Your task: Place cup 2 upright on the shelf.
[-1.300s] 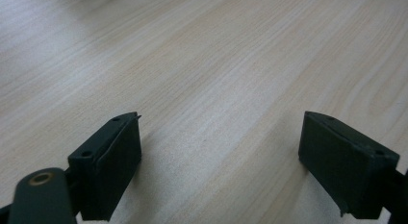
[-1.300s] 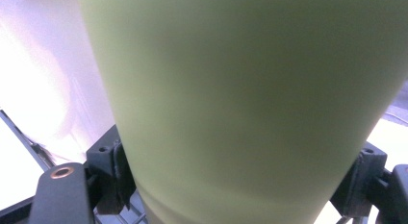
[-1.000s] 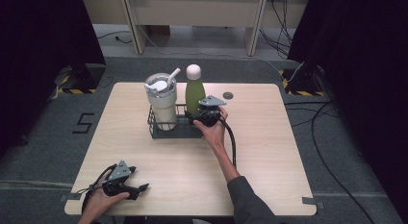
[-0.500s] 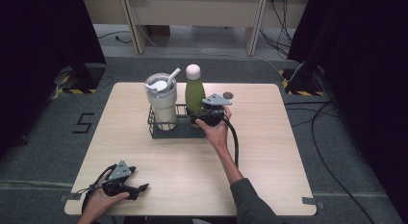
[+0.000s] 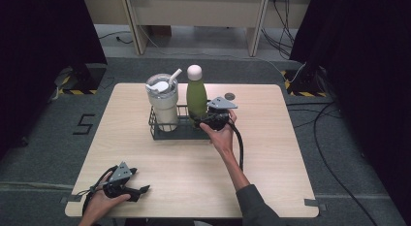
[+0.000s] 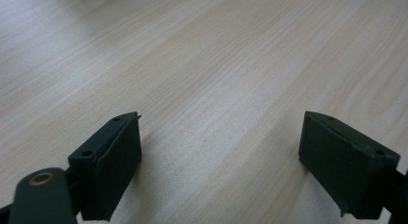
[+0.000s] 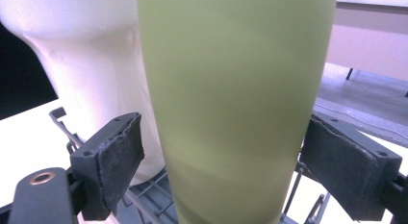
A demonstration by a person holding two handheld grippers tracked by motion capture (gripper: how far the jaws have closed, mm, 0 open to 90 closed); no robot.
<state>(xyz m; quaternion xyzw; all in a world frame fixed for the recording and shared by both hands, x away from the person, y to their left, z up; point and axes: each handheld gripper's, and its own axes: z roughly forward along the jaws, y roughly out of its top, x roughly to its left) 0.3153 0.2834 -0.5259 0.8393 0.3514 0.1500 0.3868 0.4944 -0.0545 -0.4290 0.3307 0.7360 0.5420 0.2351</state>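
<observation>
Matte green and smooth-walled, the tall metal bottle with a white cap (image 5: 196, 96) stood in the dark wire rack (image 5: 156, 130) near the middle of the table (image 5: 271, 153), just beside a cream lidded tumbler with a straw (image 5: 162, 101). It looked rigid, probably weighty if full, and slick, so its lower body seemed the surest place to grip. The right gripper (image 7: 221, 156) straddled that lower body; its jaws had just been opening and stood clear of the sides. The high view showed cap, rack and table edges; the right gripper view showed the gaps at the pads. The left gripper (image 6: 221, 156) lay wide open and empty near the table's near left corner.
</observation>
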